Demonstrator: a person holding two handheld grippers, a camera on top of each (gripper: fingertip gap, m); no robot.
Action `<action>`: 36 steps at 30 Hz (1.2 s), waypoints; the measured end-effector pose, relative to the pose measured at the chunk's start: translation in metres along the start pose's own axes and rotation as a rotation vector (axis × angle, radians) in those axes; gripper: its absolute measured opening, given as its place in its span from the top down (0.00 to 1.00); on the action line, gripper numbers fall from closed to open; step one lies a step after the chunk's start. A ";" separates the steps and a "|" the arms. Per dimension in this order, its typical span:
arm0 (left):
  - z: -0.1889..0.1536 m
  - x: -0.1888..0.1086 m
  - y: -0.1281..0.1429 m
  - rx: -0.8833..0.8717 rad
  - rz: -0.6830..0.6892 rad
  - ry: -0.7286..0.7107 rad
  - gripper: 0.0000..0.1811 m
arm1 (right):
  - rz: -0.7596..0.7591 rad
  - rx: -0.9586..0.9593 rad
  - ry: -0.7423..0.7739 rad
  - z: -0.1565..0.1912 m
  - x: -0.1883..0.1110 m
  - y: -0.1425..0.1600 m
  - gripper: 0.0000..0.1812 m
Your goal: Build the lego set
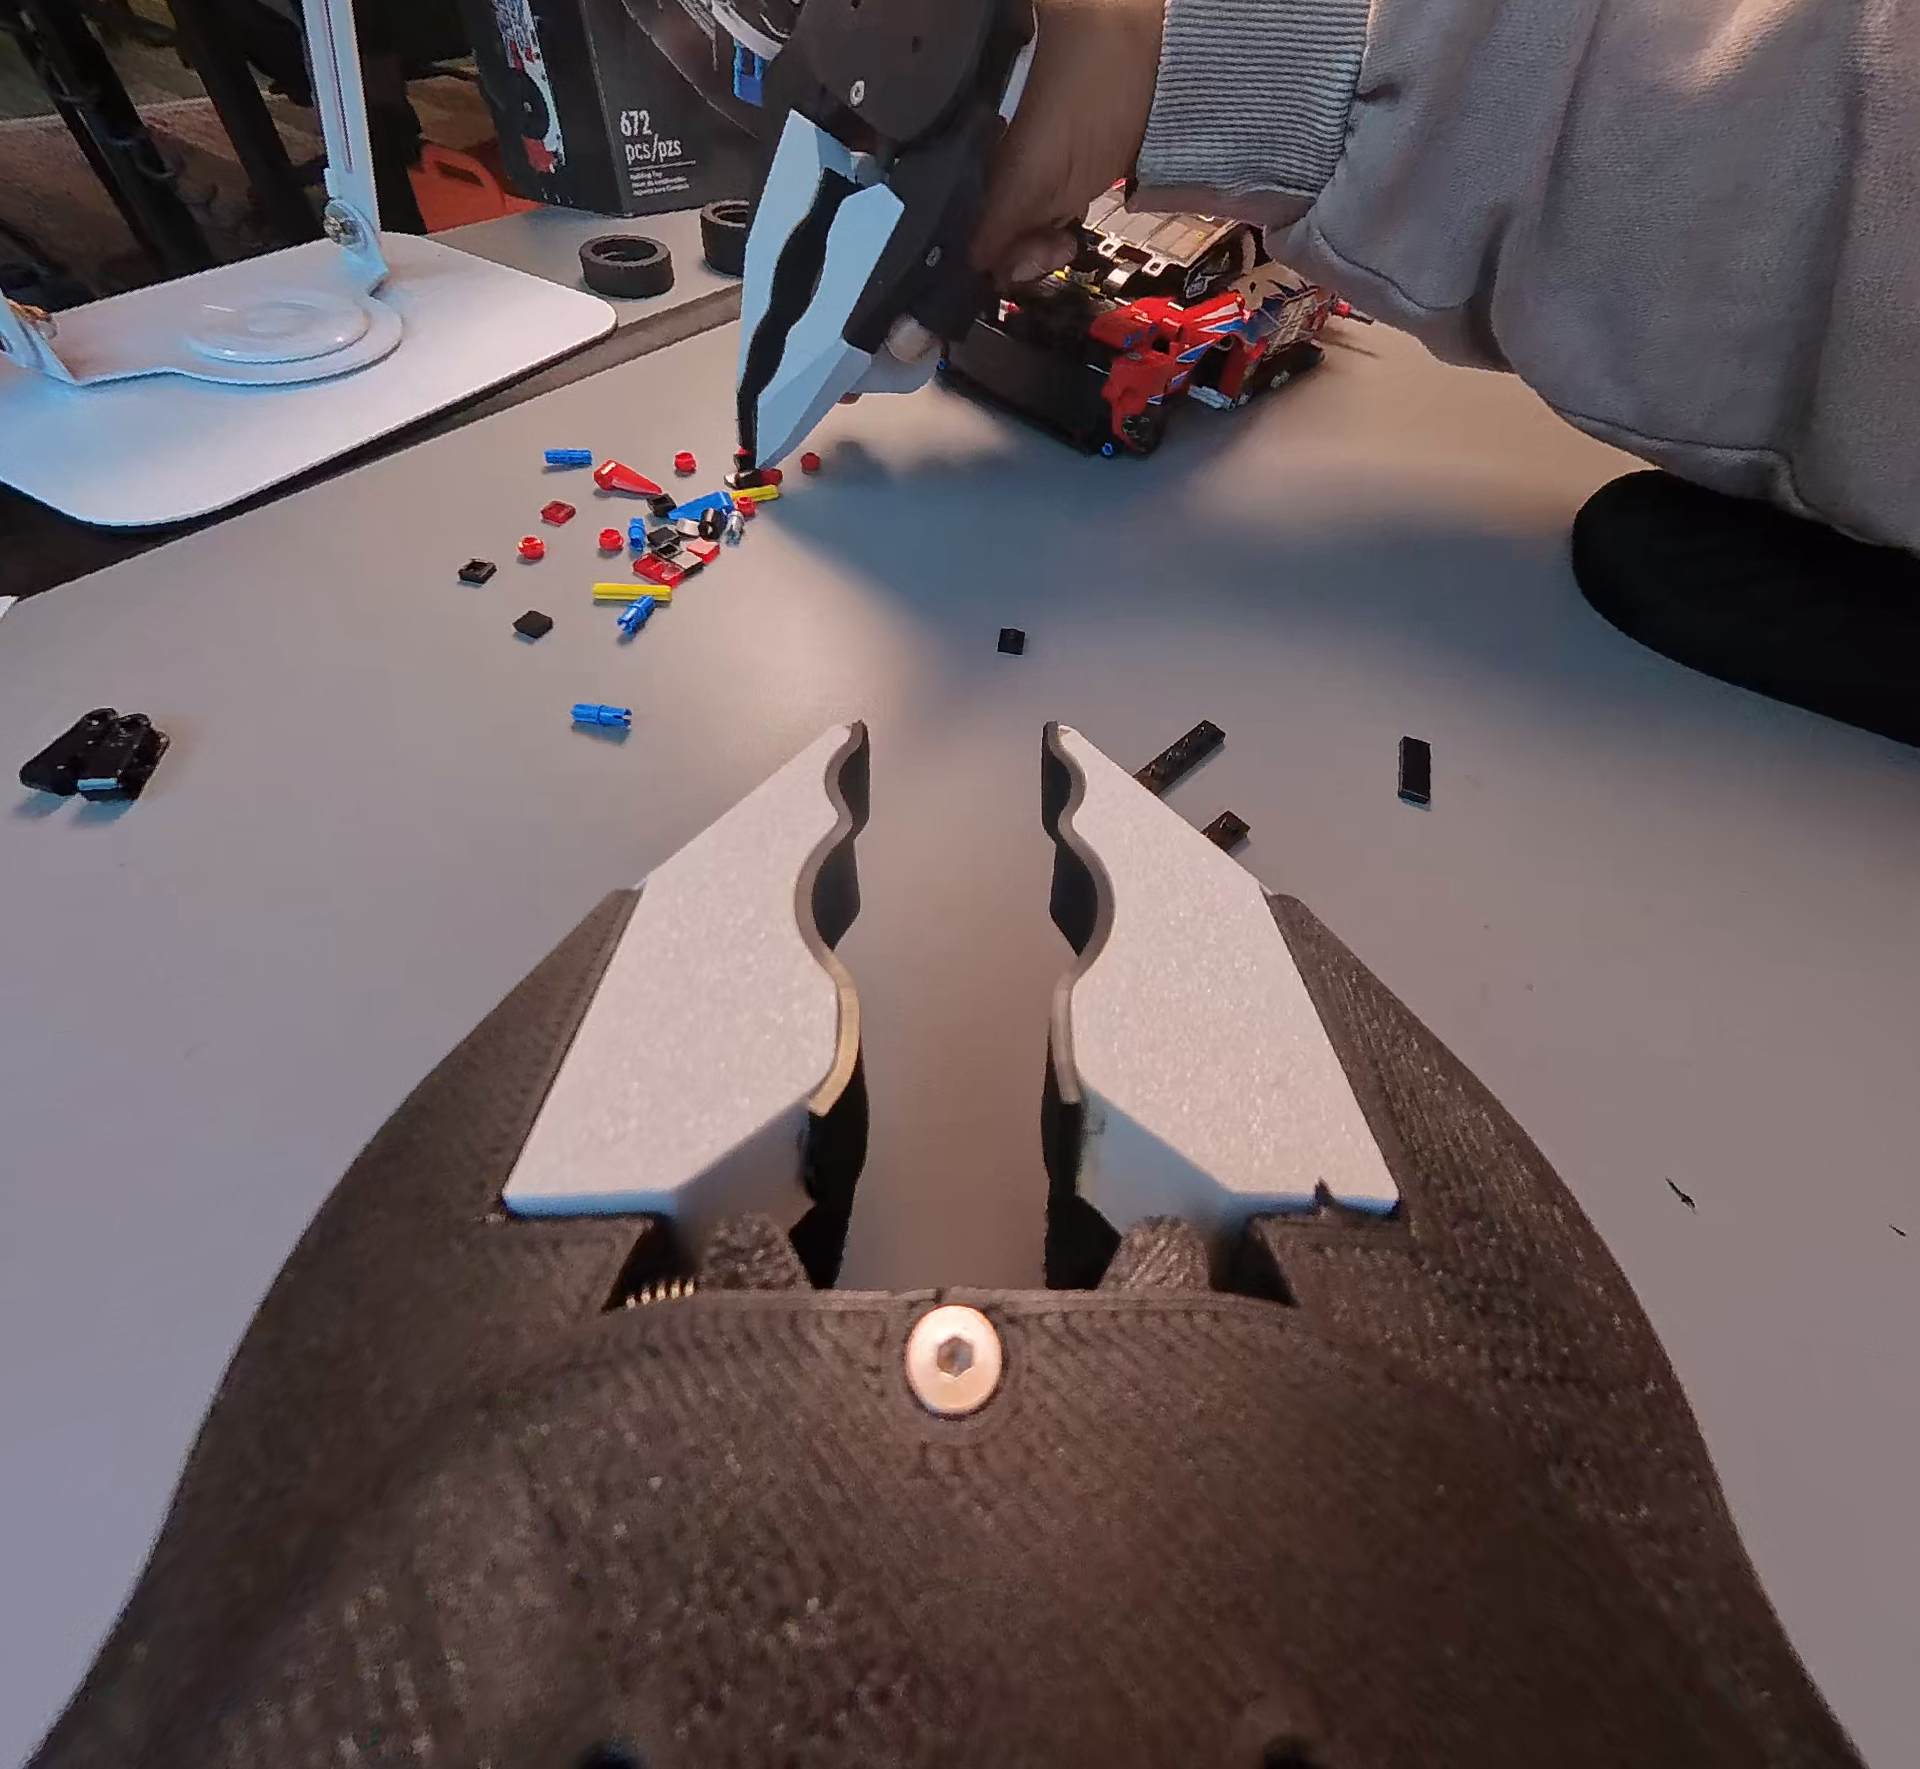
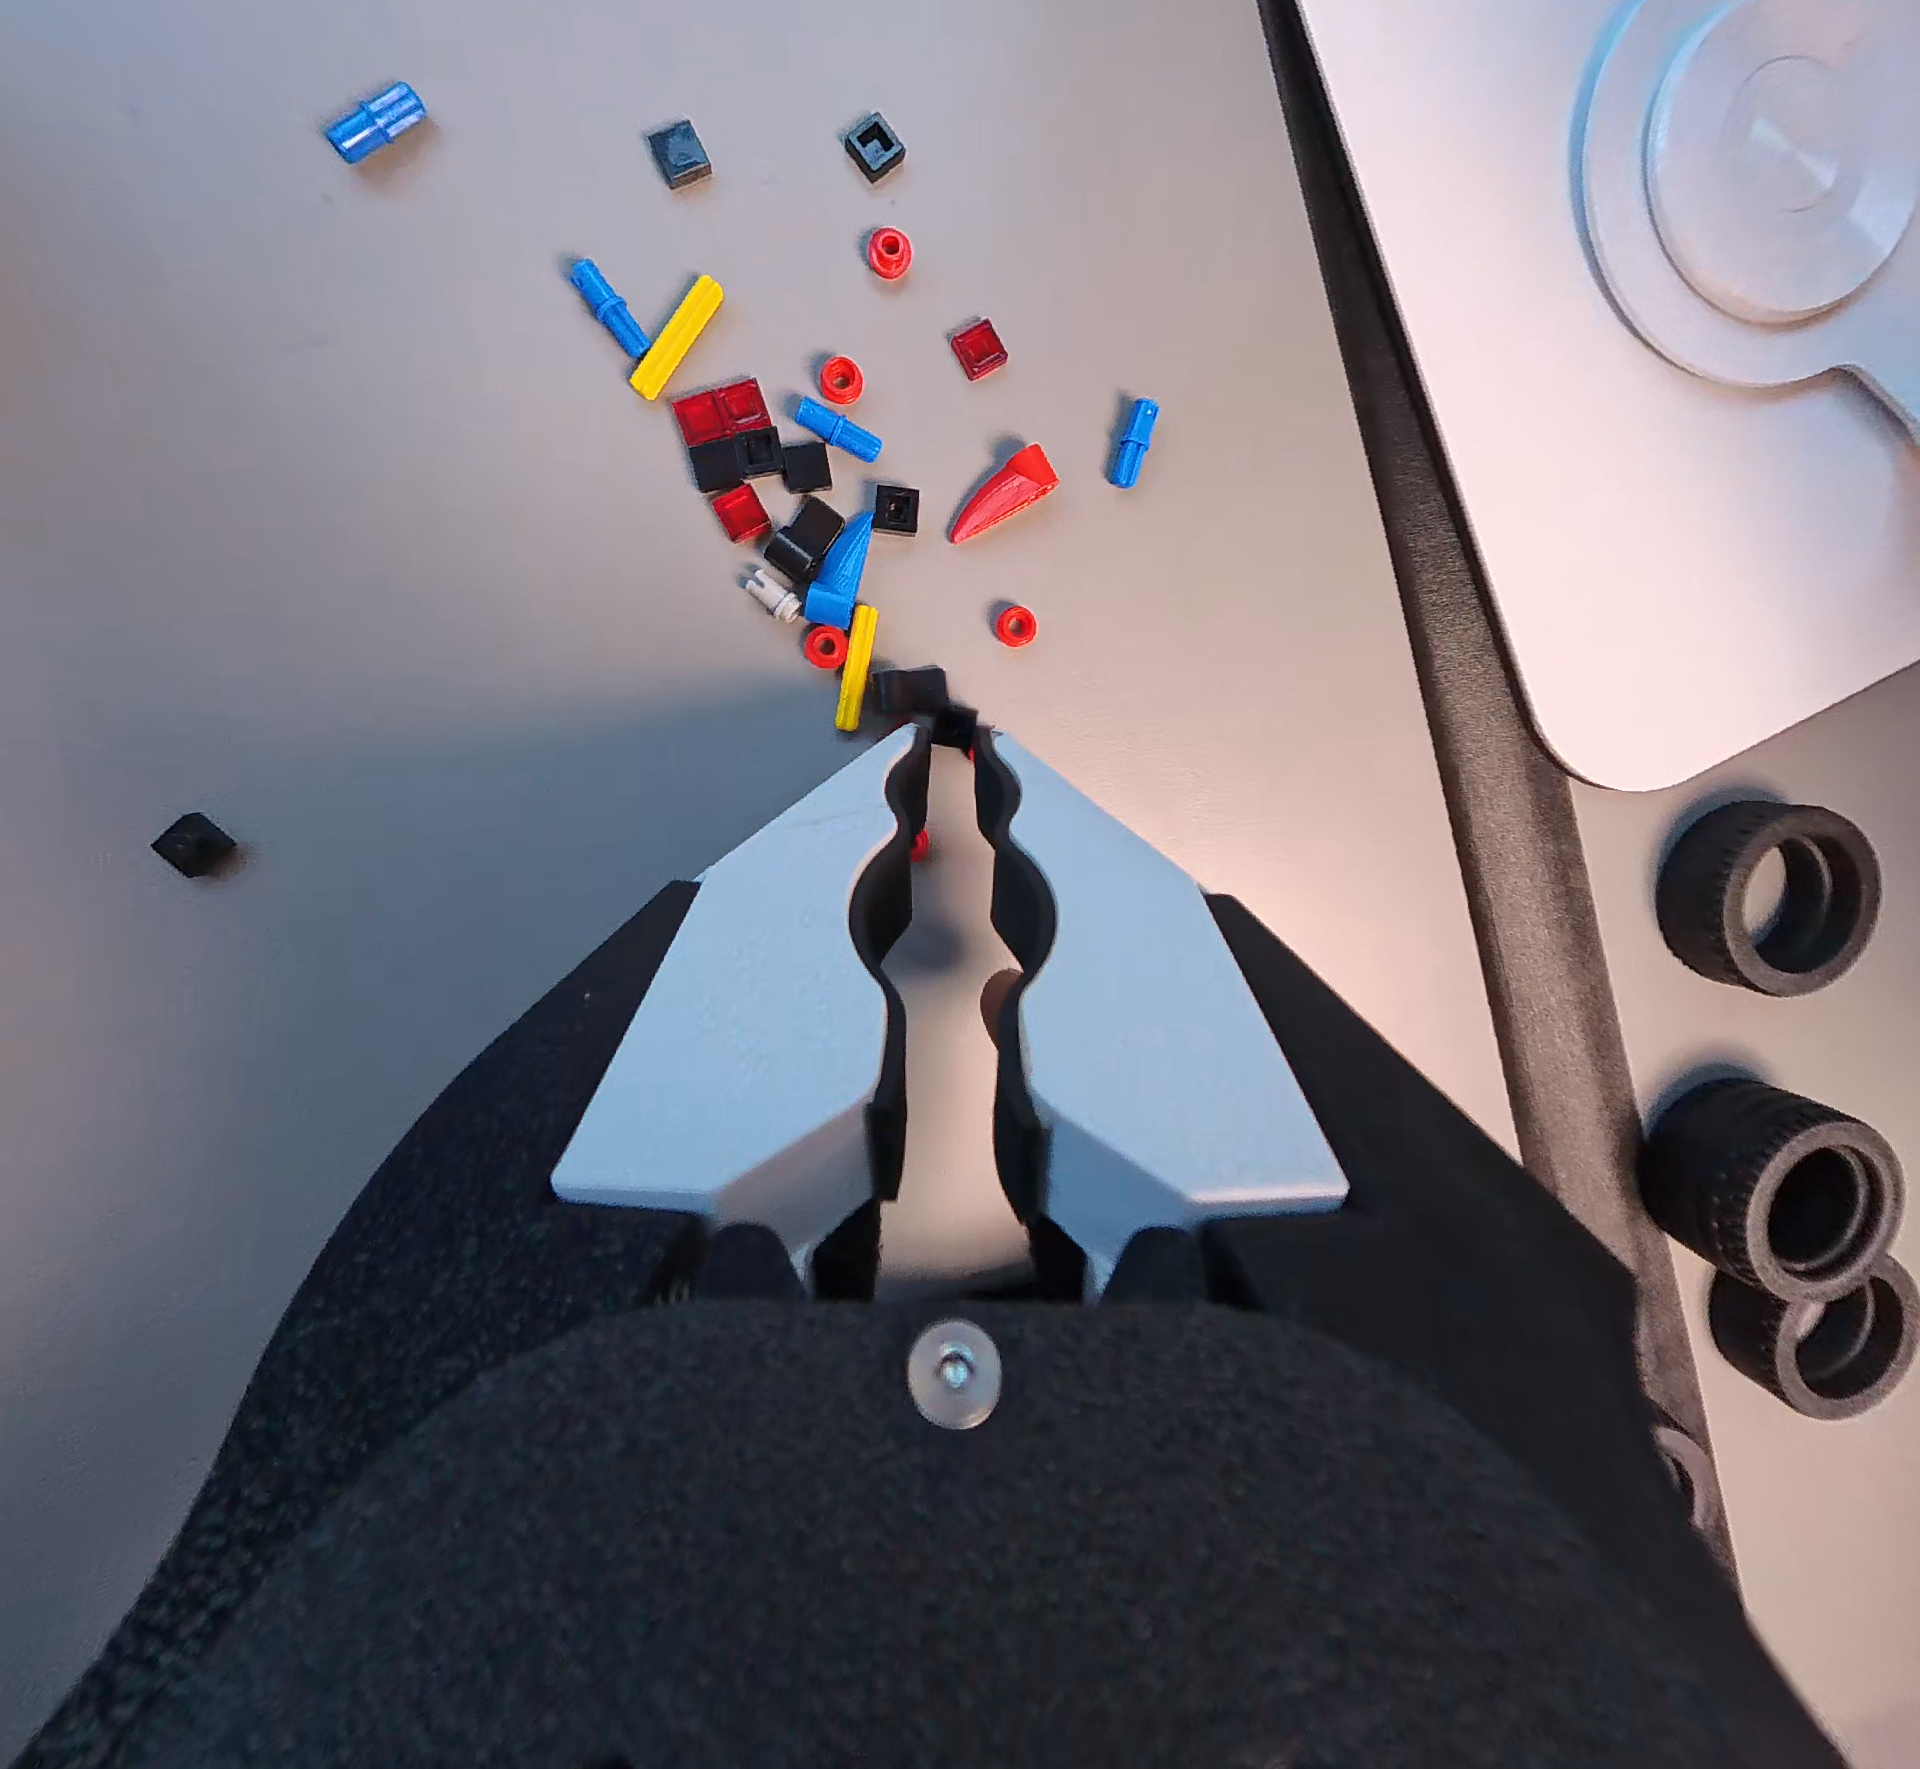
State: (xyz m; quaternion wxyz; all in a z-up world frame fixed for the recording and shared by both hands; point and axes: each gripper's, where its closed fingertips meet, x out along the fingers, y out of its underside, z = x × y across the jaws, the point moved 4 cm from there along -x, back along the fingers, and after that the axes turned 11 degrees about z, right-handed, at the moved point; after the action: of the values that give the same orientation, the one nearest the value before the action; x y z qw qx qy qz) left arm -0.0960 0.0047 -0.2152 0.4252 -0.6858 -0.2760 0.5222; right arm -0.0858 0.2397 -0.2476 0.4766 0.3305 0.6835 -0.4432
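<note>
A grey worktop point(image 1: 1039, 514) fills both views, with plenty of bare surface in the near middle. The left claw point(image 1: 954, 751) hovers low over that open stretch, its jaws spread well apart and empty; a few flat black pieces point(image 1: 1179, 755) lie just beside its right tip. The right claw point(image 2: 949, 732), held by a hand point(image 1: 1081, 130) in a grey sleeve point(image 1: 1558, 119), points steeply down at the near edge of a scatter of small red, blue, yellow and black bricks point(image 2: 790, 472). Its tips are almost closed and pinch a tiny black brick point(image 2: 954, 725); whether that brick is lifted off the surface cannot be told. A yellow rod point(image 2: 856, 667) and another black piece point(image 2: 907, 686) lie right at the tips, crowding that spot. The partly built red and black lego car point(image 1: 1164, 337) sits behind the right claw, by the sleeve. A white stand base point(image 2: 1621, 431) lies beside the scatter, across a dark seam point(image 2: 1444, 576) in the surface. Black tyres point(image 2: 1766, 898) sit beyond the seam. A dark product box point(image 1: 613, 26) stands at the far edge.
</note>
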 end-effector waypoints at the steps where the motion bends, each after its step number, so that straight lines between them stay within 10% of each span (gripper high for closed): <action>1: 0.000 0.000 0.000 -0.001 -0.001 0.000 0.83 | -0.004 0.007 -0.004 -0.001 0.000 -0.001 0.97; 14: 0.000 0.001 0.000 -0.004 0.005 0.013 0.83 | -0.095 0.031 -0.042 0.010 -0.027 -0.002 1.00; 29: 0.001 0.000 0.000 -0.013 -0.002 0.013 0.83 | -0.011 0.119 -0.110 0.002 0.008 -0.024 0.97; 36: -0.001 0.000 0.000 0.001 -0.001 0.012 0.83 | -0.275 0.057 -0.159 0.064 -0.045 -0.025 0.97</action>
State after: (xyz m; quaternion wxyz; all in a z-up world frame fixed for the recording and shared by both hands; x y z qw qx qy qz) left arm -0.0952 0.0042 -0.2149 0.4277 -0.6885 -0.2735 0.5179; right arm -0.0701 0.1697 -0.2074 0.4544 0.2113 0.6696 -0.5482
